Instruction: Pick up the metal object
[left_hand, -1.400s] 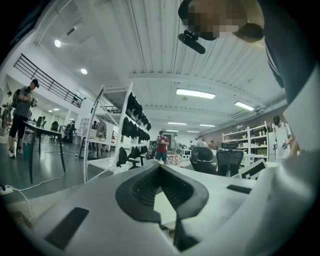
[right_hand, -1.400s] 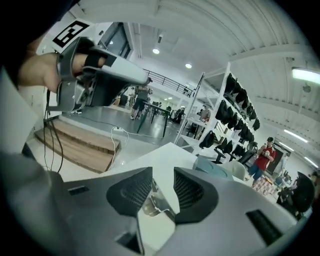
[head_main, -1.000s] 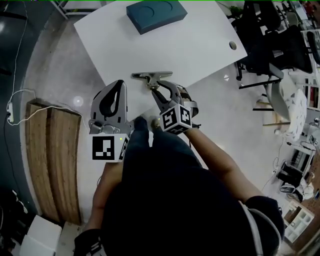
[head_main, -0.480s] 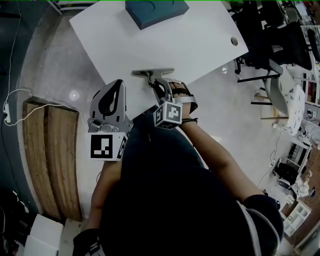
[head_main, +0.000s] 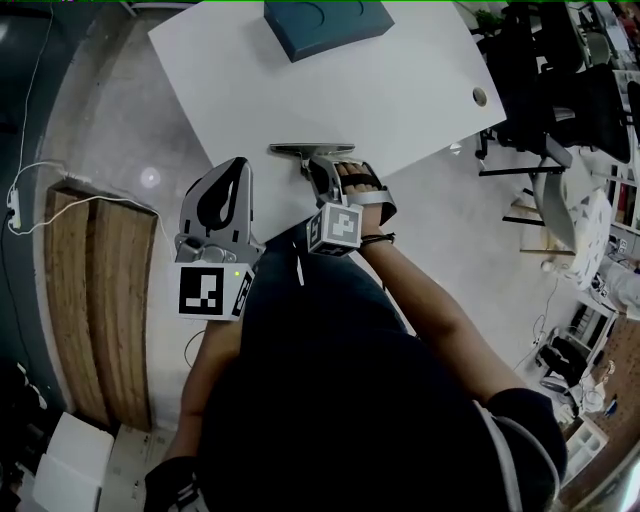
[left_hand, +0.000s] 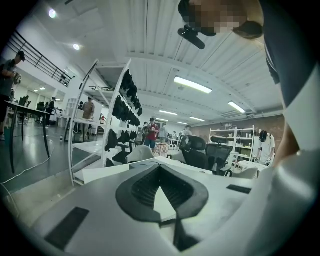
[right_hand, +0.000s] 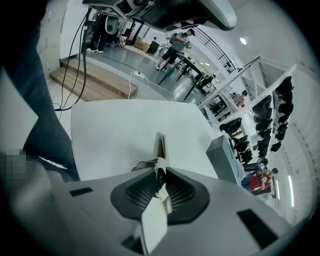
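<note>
Moved forward, right hand-held gripper (head_main: 322, 174) is closing on the metal object (head_main: 310, 149); left hand-held gripper (head_main: 237, 166) pressed together, empty.

Place: open-plan lab | Evidence: office chairs (head_main: 565, 95), shelving rack (left_hand: 102, 107), worktable (head_main: 400, 80)

Your white tabletop (head_main: 400, 90) carries a dark blue box (head_main: 328, 25) at its far edge, lying flat and set at a slant to that edge. The metal object (head_main: 310, 150) rests right at the near edge, well apart from the box. A small round hole (head_main: 480, 97) sits by the right corner.
</note>
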